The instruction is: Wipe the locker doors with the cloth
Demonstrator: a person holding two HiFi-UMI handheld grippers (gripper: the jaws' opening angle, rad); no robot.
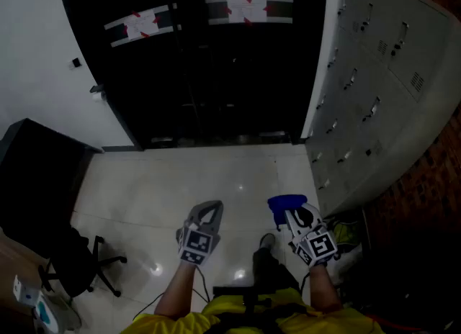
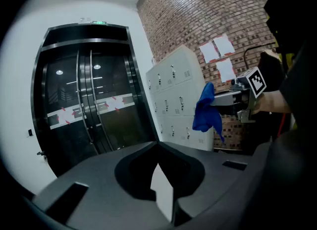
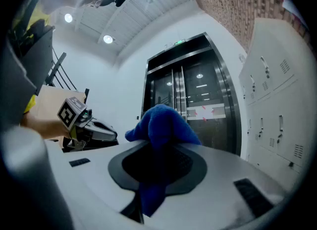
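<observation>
A blue cloth [image 1: 283, 207] is bunched at the tip of my right gripper [image 1: 293, 215], which is shut on it. In the right gripper view the cloth [image 3: 161, 122] bulges above the jaws and a strip hangs down between them. The grey lockers [image 1: 382, 88] stand to the right, apart from the cloth; their doors [image 2: 173, 100] show small handles. My left gripper [image 1: 213, 206] hangs at waist height to the left, shut with nothing in it, its jaws meeting at the tips [image 2: 158, 145]. The left gripper view shows the cloth [image 2: 205, 109] dangling in front of the lockers.
Black glass double doors [image 1: 216, 52] with taped strips fill the far wall. A black office chair [image 1: 79, 260] and a dark cabinet [image 1: 36, 170] stand at the left. A brick wall [image 2: 198, 21] rises behind the lockers. Yellow-green items [image 1: 347, 235] lie at the lockers' foot.
</observation>
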